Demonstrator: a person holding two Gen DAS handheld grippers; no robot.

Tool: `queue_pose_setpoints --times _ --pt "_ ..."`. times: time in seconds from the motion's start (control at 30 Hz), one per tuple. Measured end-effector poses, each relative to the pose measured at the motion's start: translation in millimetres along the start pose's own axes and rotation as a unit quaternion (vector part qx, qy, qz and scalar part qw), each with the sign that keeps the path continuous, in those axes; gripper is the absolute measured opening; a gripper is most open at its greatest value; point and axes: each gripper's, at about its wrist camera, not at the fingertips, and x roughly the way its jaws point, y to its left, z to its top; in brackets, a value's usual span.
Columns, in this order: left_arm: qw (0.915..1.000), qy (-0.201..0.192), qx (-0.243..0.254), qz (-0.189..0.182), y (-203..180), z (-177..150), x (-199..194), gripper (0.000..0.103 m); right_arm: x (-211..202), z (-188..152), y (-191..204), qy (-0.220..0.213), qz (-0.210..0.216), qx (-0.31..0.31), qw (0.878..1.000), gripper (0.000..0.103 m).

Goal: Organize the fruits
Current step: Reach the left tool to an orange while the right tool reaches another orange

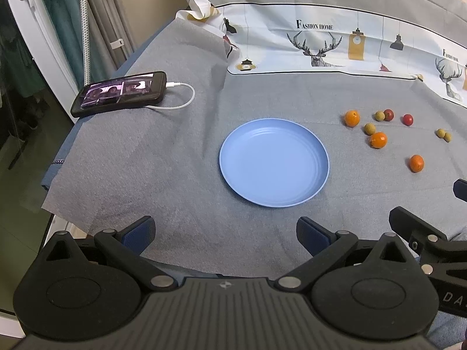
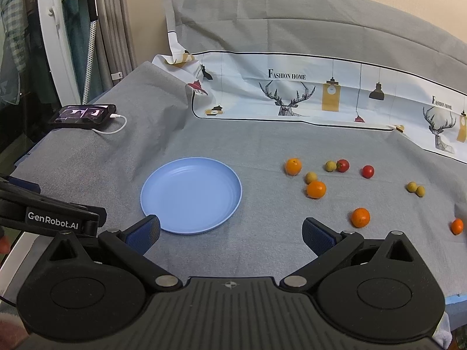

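An empty blue plate (image 1: 274, 162) lies on the grey cloth; it also shows in the right wrist view (image 2: 191, 194). Small fruits lie scattered to its right: several oranges, such as the nearest one (image 2: 360, 217) and one further back (image 1: 351, 118), two red cherry tomatoes (image 2: 368, 171) and several small tan-green round fruits (image 2: 311, 177). My left gripper (image 1: 224, 234) is open and empty, just in front of the plate. My right gripper (image 2: 230, 234) is open and empty, between the plate's near edge and the nearest orange.
A black phone (image 1: 119, 93) with a white charging cable (image 1: 184, 99) lies at the back left near the table edge. A printed white cloth (image 1: 335, 40) lines the back. A white frame (image 2: 52, 43) stands off the left edge.
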Motion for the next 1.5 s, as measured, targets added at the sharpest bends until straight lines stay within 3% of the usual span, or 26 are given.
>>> queue_pose_setpoints --times 0.37,0.53,0.73,1.07,1.37,1.5 --pt "0.9999 0.009 0.01 0.005 -7 3 1 0.103 1 1 -16 -0.009 -0.005 0.025 1.0 0.103" --pt "0.9998 0.011 0.017 -0.001 -17 9 2 0.103 -1 1 -42 -0.035 -0.02 0.065 0.997 0.103" --pt "0.9992 0.008 0.028 -0.028 -44 21 5 0.103 -1 1 -91 -0.056 -0.073 0.112 0.989 0.103" --pt "0.9954 0.017 0.06 -0.072 -108 45 26 0.103 -1 -8 -176 -0.052 -0.165 0.152 0.973 0.103" --pt "0.9903 0.038 0.062 -0.119 -156 56 55 0.103 -1 -22 -251 -0.037 -0.234 0.199 0.951 0.103" --pt "0.9886 0.044 0.083 -0.118 -183 57 70 0.103 1 -34 -284 -0.027 -0.254 0.219 0.942 0.103"
